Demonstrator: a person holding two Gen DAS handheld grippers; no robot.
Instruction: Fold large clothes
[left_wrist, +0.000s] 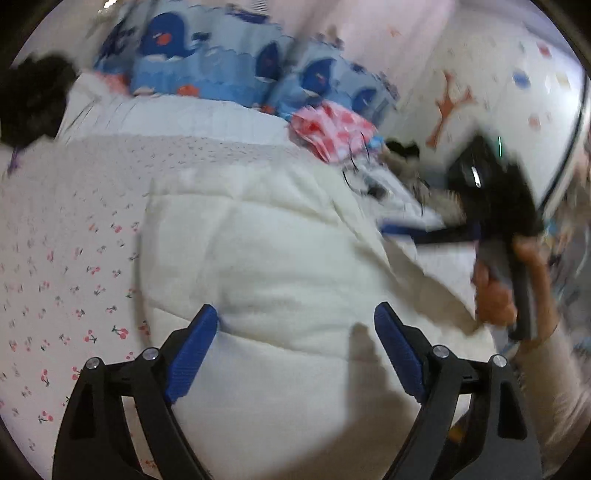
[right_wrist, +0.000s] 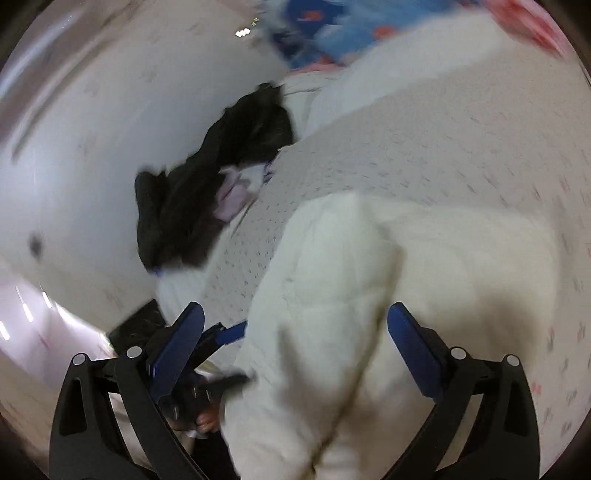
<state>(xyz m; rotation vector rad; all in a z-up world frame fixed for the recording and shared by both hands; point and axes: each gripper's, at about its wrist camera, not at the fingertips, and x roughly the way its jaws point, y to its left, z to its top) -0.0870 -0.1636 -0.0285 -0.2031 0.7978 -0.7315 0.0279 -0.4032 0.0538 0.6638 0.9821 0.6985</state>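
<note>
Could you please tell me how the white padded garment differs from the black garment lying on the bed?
The white padded garment is pale, quilted and puffy; the black garment is dark and looks thinner. The white one lies spread across the middle of the bed, just ahead of both grippers; the black one is bunched up at the bed's edge, away from them. Both rest on the bed, and neither is held.

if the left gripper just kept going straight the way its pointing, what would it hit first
Most likely the white padded garment: it fills the space right ahead of the open left gripper, whose jaws stand apart with the fabric just beyond them. Depth is hard to judge through the fisheye.
</note>
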